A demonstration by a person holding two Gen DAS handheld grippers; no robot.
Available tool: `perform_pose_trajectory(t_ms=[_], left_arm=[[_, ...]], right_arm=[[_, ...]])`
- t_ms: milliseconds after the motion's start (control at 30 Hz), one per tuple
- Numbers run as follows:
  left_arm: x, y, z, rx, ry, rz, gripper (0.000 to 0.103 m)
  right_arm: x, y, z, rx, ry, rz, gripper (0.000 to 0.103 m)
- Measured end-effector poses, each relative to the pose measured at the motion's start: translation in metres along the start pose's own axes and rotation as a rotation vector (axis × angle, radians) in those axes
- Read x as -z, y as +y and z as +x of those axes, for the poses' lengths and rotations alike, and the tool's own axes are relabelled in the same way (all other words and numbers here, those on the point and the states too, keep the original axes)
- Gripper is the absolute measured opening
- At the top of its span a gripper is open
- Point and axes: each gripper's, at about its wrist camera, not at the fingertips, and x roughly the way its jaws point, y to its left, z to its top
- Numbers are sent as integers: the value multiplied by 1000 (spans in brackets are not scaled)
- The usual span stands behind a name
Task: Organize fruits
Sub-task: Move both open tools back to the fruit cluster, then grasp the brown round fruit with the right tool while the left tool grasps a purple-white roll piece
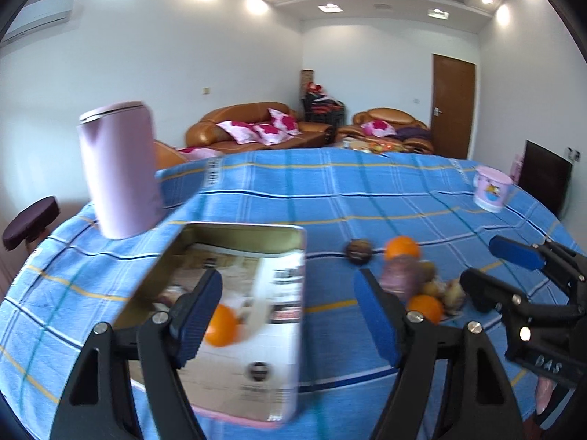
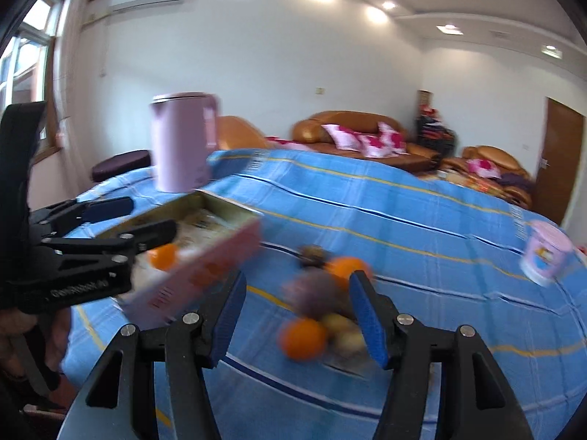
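Observation:
An open rectangular tin box (image 1: 256, 363) (image 2: 205, 256) lies on the blue checked tablecloth with one orange (image 1: 220, 326) (image 2: 163, 256) inside. My left gripper (image 1: 290, 315) (image 2: 139, 220) hovers open over the box, holding nothing. To the right of the box is a fruit pile (image 1: 414, 282) (image 2: 319, 311): two oranges (image 2: 302, 337), a purple fruit (image 2: 312, 293), a dark round one (image 1: 359, 251) and small yellowish ones. My right gripper (image 2: 301, 315) (image 1: 495, 271) stands open just short of the pile, the fruit showing between its blue pads (image 2: 370, 326) without touching them.
A tall pink kettle (image 1: 121, 172) (image 2: 181, 143) stands behind the box. A pink printed cup (image 1: 491, 189) (image 2: 544, 256) sits near the table's far right edge. A dark stool (image 1: 31, 220) is off the left side. Sofas stand beyond the table.

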Motion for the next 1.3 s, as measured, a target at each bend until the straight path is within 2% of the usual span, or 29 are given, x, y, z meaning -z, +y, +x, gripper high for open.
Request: perform_pose_trajectory(t_ms=[233,333,433,800,933,967,1067,1200,1300], left_arm=[[3,-45,12,60,28,44,77],[3,-62,15,80,28,64,77],[2,-75,19,91,26,86,77],[3,-91,29,116,48,114,77],[3,-98,32,133,63,130,77],[3,-101,33,139,65,135,77],[4,-108,36,164,82,154,77],[6,-120,41,197,117,188,75],[6,-128,44,220,137,206,67]], right_arm=[[24,-60,-1,118,55,117,60],[34,-77,4,138,83,155,60],[38,-86,10,114,104,190,60],[40,-78,29,74,218,146,60],[42,-78,39,22,280,144,53],[43,-79,41,13,289,152,41],[44,-82,39,-8,288,174,39],[44,-88,31,17,237,216,39],[44,-94,26,43,206,258,39]])
